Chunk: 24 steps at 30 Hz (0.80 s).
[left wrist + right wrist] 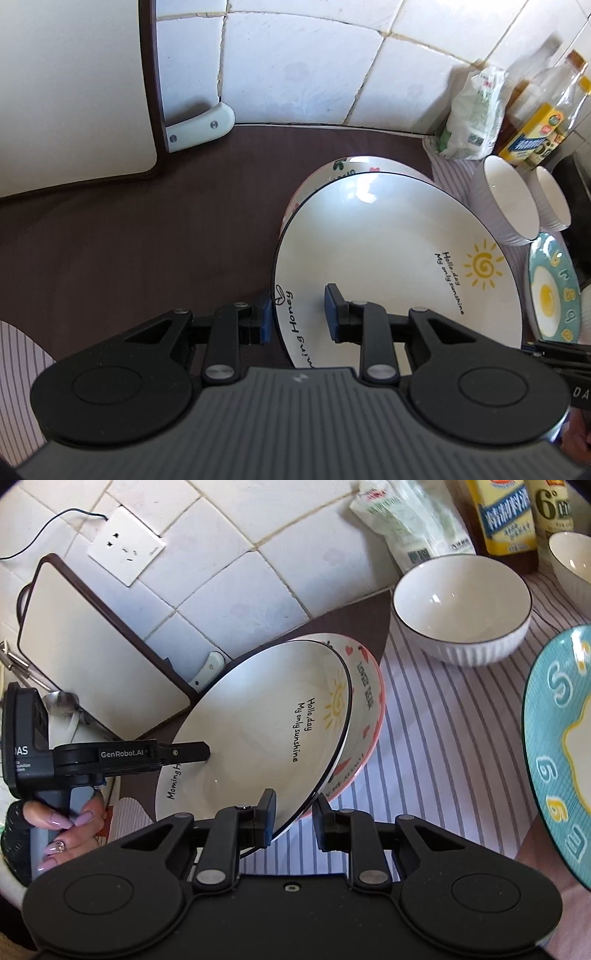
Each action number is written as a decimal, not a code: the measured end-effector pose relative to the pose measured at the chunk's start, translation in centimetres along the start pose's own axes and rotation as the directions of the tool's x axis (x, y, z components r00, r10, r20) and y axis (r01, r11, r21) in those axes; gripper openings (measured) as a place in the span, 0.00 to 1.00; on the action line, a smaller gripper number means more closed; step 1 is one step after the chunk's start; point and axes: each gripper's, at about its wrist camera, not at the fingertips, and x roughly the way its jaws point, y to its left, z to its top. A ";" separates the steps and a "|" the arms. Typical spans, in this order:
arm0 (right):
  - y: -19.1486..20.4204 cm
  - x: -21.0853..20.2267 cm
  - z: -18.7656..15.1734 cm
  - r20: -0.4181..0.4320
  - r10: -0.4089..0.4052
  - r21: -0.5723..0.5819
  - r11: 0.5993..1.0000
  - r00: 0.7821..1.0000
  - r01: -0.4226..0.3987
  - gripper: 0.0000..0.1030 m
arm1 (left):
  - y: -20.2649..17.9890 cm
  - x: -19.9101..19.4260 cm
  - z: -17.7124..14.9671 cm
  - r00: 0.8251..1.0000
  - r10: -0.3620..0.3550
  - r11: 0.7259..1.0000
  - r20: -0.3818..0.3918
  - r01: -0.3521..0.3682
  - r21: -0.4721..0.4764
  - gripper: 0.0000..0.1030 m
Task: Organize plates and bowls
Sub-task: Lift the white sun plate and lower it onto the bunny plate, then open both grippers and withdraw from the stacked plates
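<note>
Left gripper [300, 314] reaches level from the side, fingers spread astride the sun plate [399, 258] rim; right gripper [293, 821] likewise spread at its near edge.

A yellow sun is printed on the black-rimmed white ceramic plate [399, 258]; pink hearts are painted on the round bowl [364, 716] beneath.

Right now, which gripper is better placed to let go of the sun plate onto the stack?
Probably either; both straddle its rim. The right gripper sits at the sun plate's raised near edge over the heart plate, so opening it first seems safer. The left gripper straddles the opposite rim, steadying it.
</note>
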 end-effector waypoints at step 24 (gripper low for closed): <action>2.4 1.3 2.3 -0.004 -0.224 -0.127 0.967 0.975 0.222 0.27 | -2.2 1.4 0.4 0.994 0.107 0.991 -0.026 -0.105 0.085 0.20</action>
